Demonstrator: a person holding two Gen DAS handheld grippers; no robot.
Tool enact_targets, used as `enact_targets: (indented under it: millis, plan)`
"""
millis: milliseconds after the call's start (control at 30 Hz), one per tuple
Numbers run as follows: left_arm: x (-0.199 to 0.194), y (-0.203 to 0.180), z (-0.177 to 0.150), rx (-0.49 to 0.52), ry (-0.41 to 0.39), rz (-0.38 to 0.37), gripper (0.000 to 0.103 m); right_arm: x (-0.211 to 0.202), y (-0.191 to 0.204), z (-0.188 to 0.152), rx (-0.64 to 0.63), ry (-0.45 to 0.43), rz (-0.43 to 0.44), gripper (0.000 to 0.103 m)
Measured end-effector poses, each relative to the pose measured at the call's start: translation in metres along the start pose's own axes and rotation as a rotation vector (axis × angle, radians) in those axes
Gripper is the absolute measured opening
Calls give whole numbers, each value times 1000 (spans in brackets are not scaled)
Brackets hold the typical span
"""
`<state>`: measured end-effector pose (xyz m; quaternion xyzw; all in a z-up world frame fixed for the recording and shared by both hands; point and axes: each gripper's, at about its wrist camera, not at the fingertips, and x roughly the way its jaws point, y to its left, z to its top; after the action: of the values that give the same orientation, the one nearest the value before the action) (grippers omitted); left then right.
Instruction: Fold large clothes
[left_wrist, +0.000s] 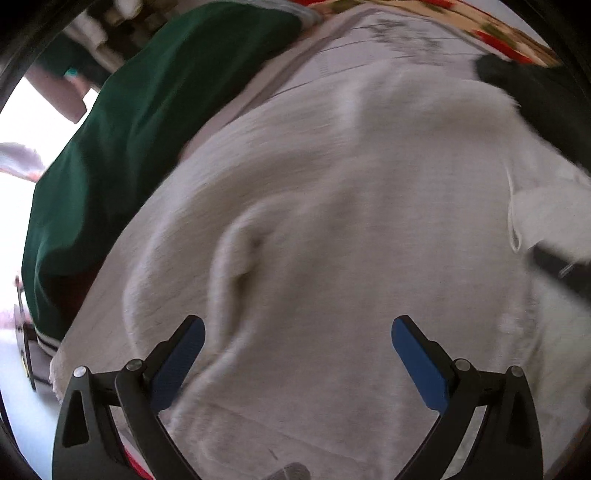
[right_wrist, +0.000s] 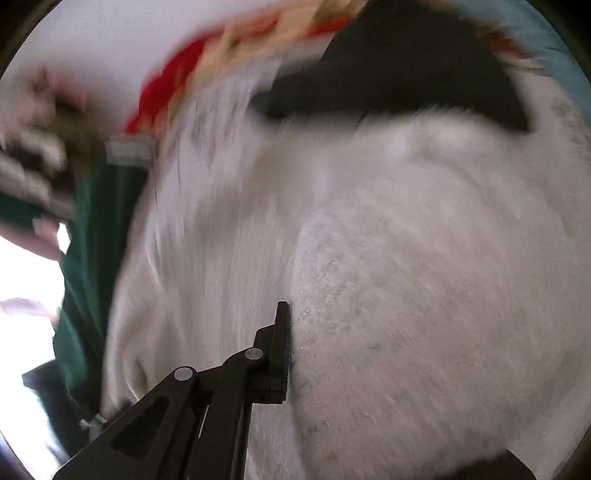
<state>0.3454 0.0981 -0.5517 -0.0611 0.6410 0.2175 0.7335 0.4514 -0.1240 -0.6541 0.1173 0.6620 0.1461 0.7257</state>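
A large off-white knit garment (left_wrist: 332, 221) lies spread over the surface and fills most of the left wrist view. My left gripper (left_wrist: 298, 334) is open and empty just above it, its blue pads (left_wrist: 181, 362) wide apart. In the right wrist view, the same white garment (right_wrist: 424, 295) hangs as a raised fold right against the one visible finger (right_wrist: 279, 354) of my right gripper (right_wrist: 291, 354). The cloth covers the other finger, so the gripper looks shut on the fold. The right gripper also shows as a dark shape at the right edge of the left wrist view (left_wrist: 561, 266).
A dark green garment (left_wrist: 129, 147) lies to the left of the white one. A black garment (right_wrist: 399, 62) lies at the far side. A red and cream patterned cloth (left_wrist: 480, 29) runs along the back. Both views are motion-blurred.
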Motion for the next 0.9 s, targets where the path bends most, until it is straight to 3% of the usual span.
enact_targets:
  millis: [67,133,167,267,367,467,600,733,800,900]
  plan:
    - [6,16,-4,-31,20,7,103,10,13,-10,-43,64,71,31]
    - [9,33,-8,-60,40,7,103,-1,35,-26,-157,44,99,55]
    - [10,40,-11,-72,52,8,103,-6,40,-32,-188,46,114,59]
    - [10,58,-23,-113,90,-4,103,-21,39,-45,-174,77,221,62]
    - [3,82,-41,-173,114,-37,103,-40,22,-50,-90,52,298,62]
    - [-1,116,-62,-277,157,-101,103,-46,4,-56,3,51,283,62]
    - [10,176,-98,-529,227,-224,103,-49,-26,-66,85,63,231,62]
    - [41,233,-129,-851,276,-347,103,-39,-26,-79,128,79,203,62]
    - [58,254,-134,-972,265,-396,97,-27,-25,-84,147,90,199,62]
    - [75,281,-129,-1093,209,-396,93,-17,-19,-92,150,95,161,62]
